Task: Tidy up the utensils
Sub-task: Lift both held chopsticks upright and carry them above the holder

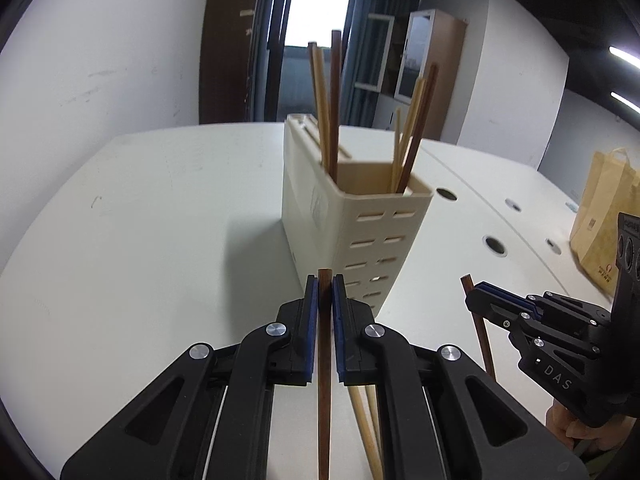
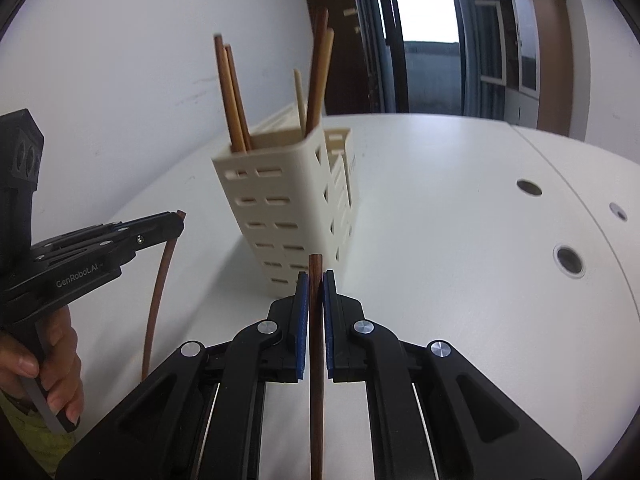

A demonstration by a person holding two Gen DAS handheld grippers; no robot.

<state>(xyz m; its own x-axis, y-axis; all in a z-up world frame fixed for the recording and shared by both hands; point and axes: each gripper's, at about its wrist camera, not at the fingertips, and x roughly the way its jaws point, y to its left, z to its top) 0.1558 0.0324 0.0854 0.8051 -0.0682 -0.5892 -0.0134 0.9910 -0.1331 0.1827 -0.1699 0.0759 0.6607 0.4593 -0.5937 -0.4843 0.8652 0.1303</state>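
A cream slotted utensil holder (image 1: pixel 340 216) stands on the white table (image 1: pixel 140 220) and holds several light and dark chopsticks (image 1: pixel 334 100). It also shows in the right wrist view (image 2: pixel 288 200). My left gripper (image 1: pixel 325 280) is shut on a dark brown chopstick (image 1: pixel 324 380), held upright just in front of the holder. My right gripper (image 2: pixel 316 276) is shut on another dark brown chopstick (image 2: pixel 316 380), also near the holder's base. Each gripper shows in the other's view, the right (image 1: pixel 472 300) and the left (image 2: pixel 178 222).
Two light chopsticks (image 1: pixel 366 428) lie on the table under my left gripper. A brown paper bag (image 1: pixel 604 220) stands at the right. Round cable holes (image 1: pixel 495 245) mark the table. A wall is close behind the holder.
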